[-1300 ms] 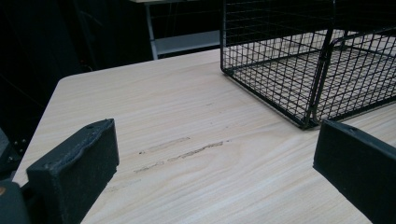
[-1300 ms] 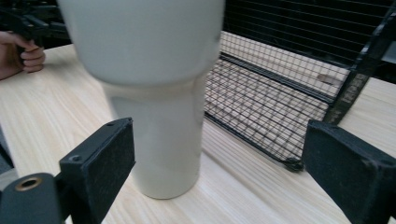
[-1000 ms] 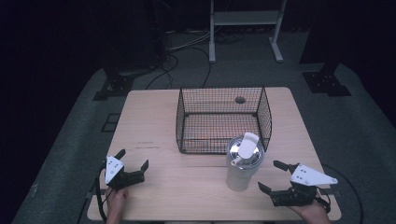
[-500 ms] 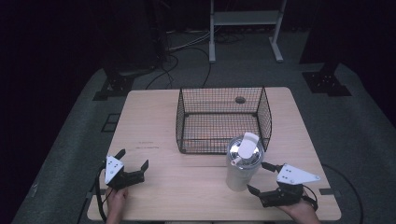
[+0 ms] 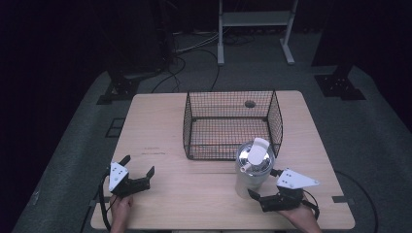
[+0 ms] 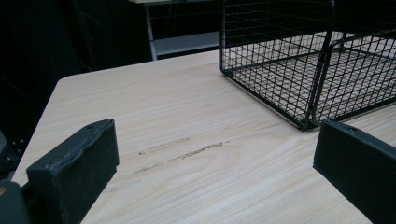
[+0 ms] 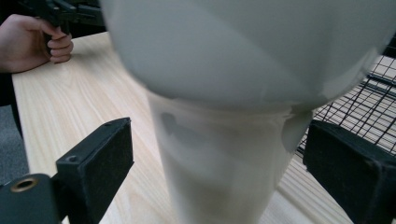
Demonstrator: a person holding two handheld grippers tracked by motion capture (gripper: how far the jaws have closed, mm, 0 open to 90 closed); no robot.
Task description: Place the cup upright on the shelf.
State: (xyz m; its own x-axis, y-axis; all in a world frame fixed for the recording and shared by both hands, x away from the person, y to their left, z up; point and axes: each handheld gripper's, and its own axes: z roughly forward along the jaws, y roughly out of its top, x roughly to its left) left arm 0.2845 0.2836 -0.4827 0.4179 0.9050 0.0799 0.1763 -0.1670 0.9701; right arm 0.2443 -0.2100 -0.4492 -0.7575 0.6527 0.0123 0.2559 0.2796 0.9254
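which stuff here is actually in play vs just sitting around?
In play, judging by the pose:
- tumbler, standing upright between the open fingers of the right gripper
- wire basket, just behind it, a likely drop spot

Sitting around:
- left gripper, open, nothing between its fingers
- white stand on the floor beyond the table
- floor cables
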